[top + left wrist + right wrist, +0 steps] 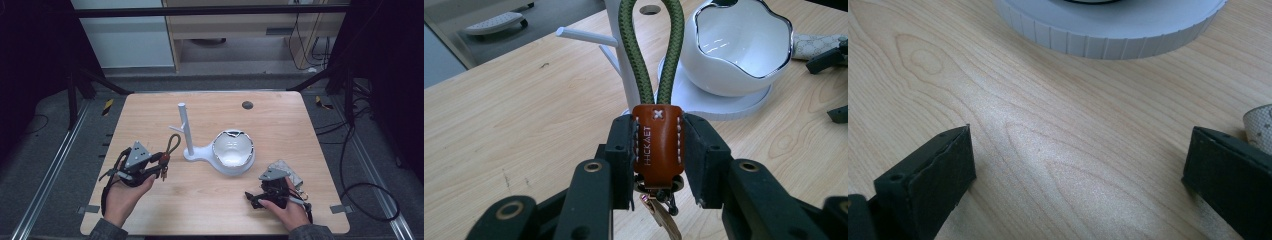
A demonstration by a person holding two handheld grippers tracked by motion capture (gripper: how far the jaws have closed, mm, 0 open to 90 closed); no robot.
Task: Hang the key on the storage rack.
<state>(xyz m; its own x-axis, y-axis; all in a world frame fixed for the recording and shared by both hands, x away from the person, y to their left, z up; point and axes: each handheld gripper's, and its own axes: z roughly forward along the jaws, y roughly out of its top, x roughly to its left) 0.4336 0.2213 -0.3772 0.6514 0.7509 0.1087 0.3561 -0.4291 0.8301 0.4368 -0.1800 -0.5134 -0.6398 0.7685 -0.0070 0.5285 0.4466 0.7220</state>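
Note:
My left gripper (161,162) (657,160) is shut on a keychain: both pads press the brown leather tab (657,145), and its green cord loop (652,45) (172,143) stands up toward the white branched stand (183,131) (621,50). A brass key (664,220) dangles below the tab. The white bowl (233,150) (744,42) sits on the stand's round base (1108,22). My right gripper (255,200) (1078,172) rests low over the bare table at the front right, jaws wide apart with nothing between them.
A patterned beige pouch (287,170) (819,40) lies beside the right hand. A dark round hole (247,105) marks the table's far side. Metal rails and cables run along both table edges.

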